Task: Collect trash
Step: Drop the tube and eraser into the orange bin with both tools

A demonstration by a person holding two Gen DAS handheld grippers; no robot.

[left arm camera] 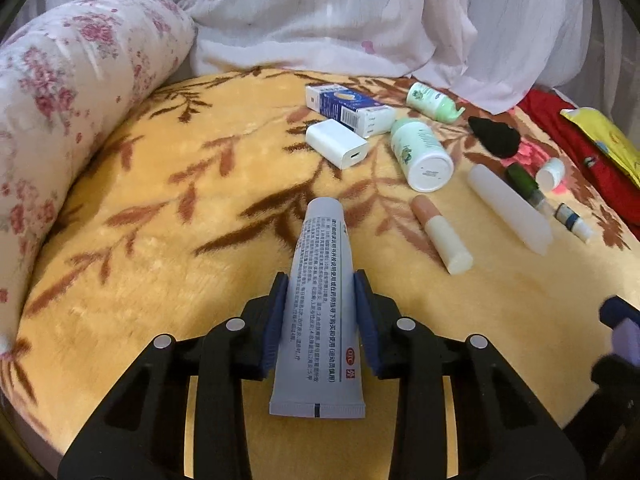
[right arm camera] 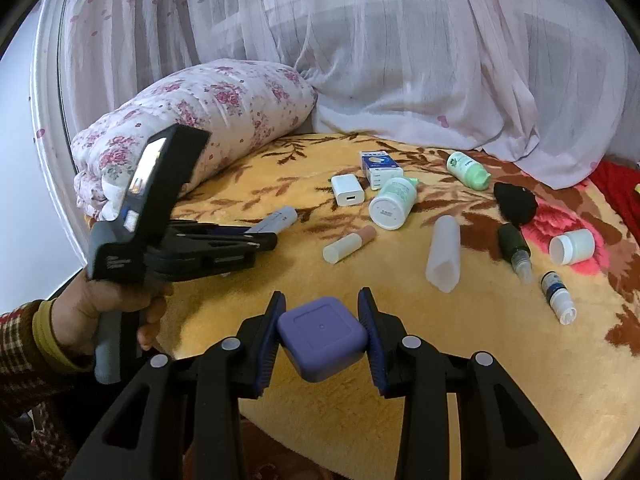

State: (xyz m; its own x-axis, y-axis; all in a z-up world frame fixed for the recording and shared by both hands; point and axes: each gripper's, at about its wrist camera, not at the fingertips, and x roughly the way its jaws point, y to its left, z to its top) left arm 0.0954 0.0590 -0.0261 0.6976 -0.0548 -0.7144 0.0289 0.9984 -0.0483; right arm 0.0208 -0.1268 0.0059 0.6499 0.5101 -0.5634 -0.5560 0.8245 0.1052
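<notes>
2 grippers are seen over the yellow blanket (left arm camera: 160,208): the left gripper (left arm camera: 320,320) is clamped on a grey ointment tube (left arm camera: 316,304), whose cap end projects past the blue pads (left arm camera: 366,320) while its crimped end sits back between the arms. The right gripper (right arm camera: 322,336) is closed on a purple square case (right arm camera: 322,338), pinched at its 2 sides. Beyond both, a white charger (left arm camera: 336,142), a blue-white box (left arm camera: 348,108), a green-white bottle (left arm camera: 422,154) and a lip balm stick (left arm camera: 442,238) are scattered.
</notes>
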